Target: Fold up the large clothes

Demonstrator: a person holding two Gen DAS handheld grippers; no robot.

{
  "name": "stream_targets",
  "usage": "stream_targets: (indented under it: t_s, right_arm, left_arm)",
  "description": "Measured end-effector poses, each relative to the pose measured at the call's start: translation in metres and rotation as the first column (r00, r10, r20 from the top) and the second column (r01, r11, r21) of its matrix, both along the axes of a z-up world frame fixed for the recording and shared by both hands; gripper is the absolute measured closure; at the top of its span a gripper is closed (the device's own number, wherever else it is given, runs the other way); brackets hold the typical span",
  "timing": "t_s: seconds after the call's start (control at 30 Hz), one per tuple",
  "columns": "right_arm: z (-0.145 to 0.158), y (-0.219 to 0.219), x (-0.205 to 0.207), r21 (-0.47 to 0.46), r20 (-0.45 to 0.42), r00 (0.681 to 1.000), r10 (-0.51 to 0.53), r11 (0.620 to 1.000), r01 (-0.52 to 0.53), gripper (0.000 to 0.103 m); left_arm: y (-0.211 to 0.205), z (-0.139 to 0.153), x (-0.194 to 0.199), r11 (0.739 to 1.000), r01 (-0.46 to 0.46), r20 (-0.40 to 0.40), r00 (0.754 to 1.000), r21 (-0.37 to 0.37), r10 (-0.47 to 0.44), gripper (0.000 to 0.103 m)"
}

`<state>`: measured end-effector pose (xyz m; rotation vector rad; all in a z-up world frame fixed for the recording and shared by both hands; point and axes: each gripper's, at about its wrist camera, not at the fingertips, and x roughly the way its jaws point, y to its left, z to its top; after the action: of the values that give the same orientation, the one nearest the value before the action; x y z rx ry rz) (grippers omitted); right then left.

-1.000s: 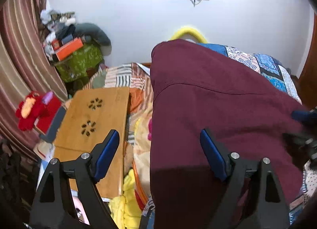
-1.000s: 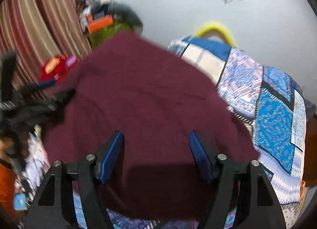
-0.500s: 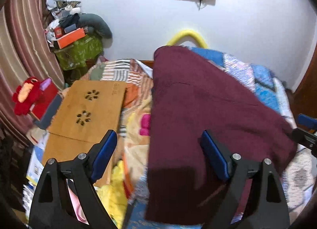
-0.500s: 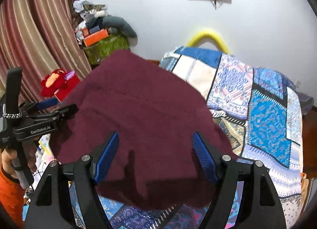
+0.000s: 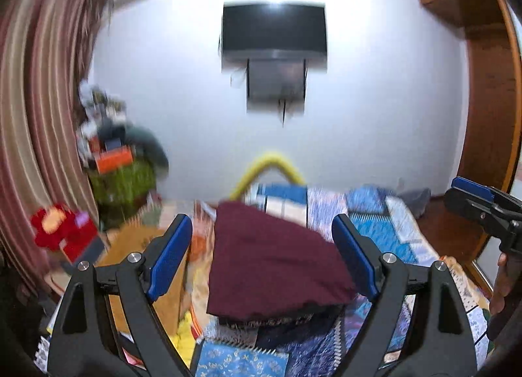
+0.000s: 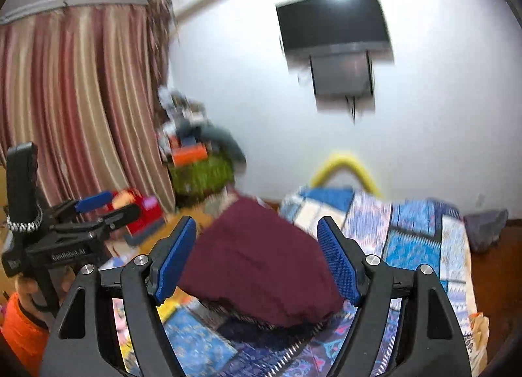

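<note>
A folded maroon garment (image 5: 274, 263) lies on the patchwork bedspread (image 5: 385, 223), ahead of and below both grippers. It also shows in the right wrist view (image 6: 261, 263). My left gripper (image 5: 262, 259) is open and empty, held above the near end of the bed. My right gripper (image 6: 257, 256) is open and empty, also raised. The left gripper (image 6: 98, 207) shows at the left of the right wrist view, and the right gripper (image 5: 479, 204) at the right edge of the left wrist view. Both views are blurred.
A TV (image 5: 274, 34) hangs on the white wall. A striped curtain (image 6: 71, 99) hangs at the left. A cluttered green box (image 5: 124, 181), a red toy (image 5: 62, 227) and a wooden lap table (image 5: 130, 246) lie left of the bed. A wooden wardrobe (image 5: 489, 99) stands at the right.
Both grippers have pulled back and tilted up from the maroon garment, which now looks smaller and farther away. The wall and TV have come into view.
</note>
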<state>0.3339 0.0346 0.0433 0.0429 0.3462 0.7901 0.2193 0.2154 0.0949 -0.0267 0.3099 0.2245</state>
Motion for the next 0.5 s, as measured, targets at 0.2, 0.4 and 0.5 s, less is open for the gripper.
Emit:
stream_targets:
  t_s: [0.2, 0.4, 0.5]
  right_arm:
    - [0.027, -0.040, -0.079, 0.077, 0.176, 0.983, -0.048, 0.996, 0.035, 0.029]
    - [0.024, -0.055, -0.137, 0.084, 0.277, 0.956, -0.101, 0.993, 0.081, 0.028]
    - [0.018, -0.055, -0.146, 0.091, 0.266, 0.959, -0.098, 0.993, 0.076, 0.021]
  left_arm:
    - [-0.049, 0.019, -0.093, 0.999, 0.046, 0.171, 0.984, 0.023, -0.049, 0.015]
    - [-0.093, 0.012, -0.159, 0.996, -0.009, 0.272, 0.962, 0.092, -0.017, 0.012]
    - [-0.104, 0.006, -0.179, 0.997, -0.034, 0.296, 0.955, 0.071, 0.011, 0.004]
